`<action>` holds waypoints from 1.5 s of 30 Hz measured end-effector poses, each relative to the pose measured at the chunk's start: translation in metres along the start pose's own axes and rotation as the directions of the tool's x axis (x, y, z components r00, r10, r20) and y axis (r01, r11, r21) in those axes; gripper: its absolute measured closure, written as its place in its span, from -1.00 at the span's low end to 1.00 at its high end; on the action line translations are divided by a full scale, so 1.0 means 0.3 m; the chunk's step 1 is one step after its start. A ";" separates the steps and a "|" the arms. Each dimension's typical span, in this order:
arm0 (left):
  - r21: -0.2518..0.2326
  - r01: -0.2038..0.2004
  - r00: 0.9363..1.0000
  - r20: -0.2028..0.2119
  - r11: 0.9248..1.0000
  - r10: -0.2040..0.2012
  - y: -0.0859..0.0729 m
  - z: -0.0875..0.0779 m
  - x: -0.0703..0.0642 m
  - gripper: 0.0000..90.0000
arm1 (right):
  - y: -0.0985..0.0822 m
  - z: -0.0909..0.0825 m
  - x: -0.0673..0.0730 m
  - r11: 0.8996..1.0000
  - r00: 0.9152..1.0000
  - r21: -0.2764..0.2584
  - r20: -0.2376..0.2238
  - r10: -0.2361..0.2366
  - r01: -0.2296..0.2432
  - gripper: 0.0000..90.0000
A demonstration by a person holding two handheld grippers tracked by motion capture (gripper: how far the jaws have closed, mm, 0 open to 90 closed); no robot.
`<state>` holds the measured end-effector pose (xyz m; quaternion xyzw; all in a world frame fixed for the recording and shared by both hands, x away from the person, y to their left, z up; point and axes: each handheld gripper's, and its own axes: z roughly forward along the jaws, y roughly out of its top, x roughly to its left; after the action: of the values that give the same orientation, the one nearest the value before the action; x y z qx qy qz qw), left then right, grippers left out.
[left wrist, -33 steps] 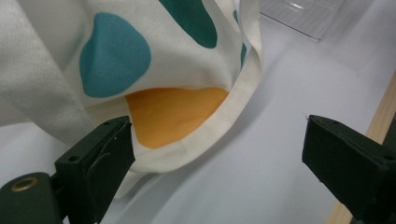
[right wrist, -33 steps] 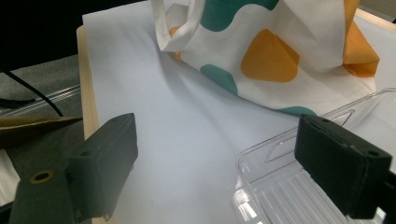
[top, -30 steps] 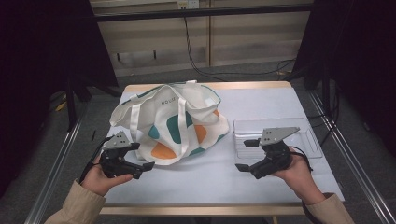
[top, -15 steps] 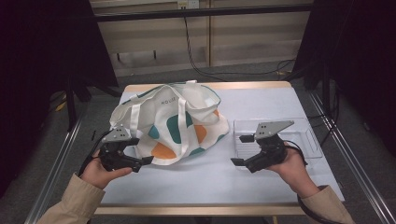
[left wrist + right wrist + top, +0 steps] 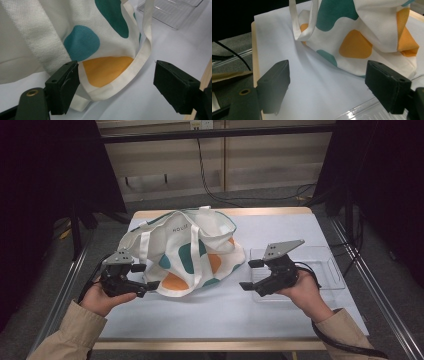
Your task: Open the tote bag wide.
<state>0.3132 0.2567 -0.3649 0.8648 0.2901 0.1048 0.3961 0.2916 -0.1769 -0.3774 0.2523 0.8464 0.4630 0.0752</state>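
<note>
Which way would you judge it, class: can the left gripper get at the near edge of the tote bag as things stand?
Probably yes. The left gripper has its jaws apart, just been closing a little, with the hemmed corner of the tote bag already lying between them, nothing in the way. The pads do not yet press on the cloth.

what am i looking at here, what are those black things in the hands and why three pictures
A person holds a handheld gripper in each hand: left gripper, right gripper. One camera looks down from above the table; the other two ride on the grippers and look along their black fingers. On the table lie a cloth bag with teal and orange blobs and a clear tray. Both grippers' fingers have just been closing a little but grip nothing yet; the bag's corner lies between the left ones.
</note>
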 end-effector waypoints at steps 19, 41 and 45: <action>-0.012 -0.005 1.000 0.000 1.000 0.005 0.051 -0.022 0.019 -0.48 | 0.099 0.022 -0.032 0.999 1.000 -0.014 -0.002 -0.030 0.030 -0.27; 0.012 -0.019 1.000 0.010 1.000 0.019 0.058 -0.010 0.023 -0.43 | 0.212 0.055 -0.062 0.999 0.999 -0.025 0.046 -0.027 0.028 -0.22; 0.009 -0.016 1.000 0.018 1.000 0.016 0.059 -0.004 0.024 -0.43 | 0.219 0.056 -0.069 0.999 0.998 -0.018 0.052 -0.031 0.032 -0.21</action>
<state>0.3258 0.2524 -0.3513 0.8699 0.2801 0.0988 0.3937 0.3391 -0.1455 -0.3349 0.2499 0.8437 0.4630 0.1065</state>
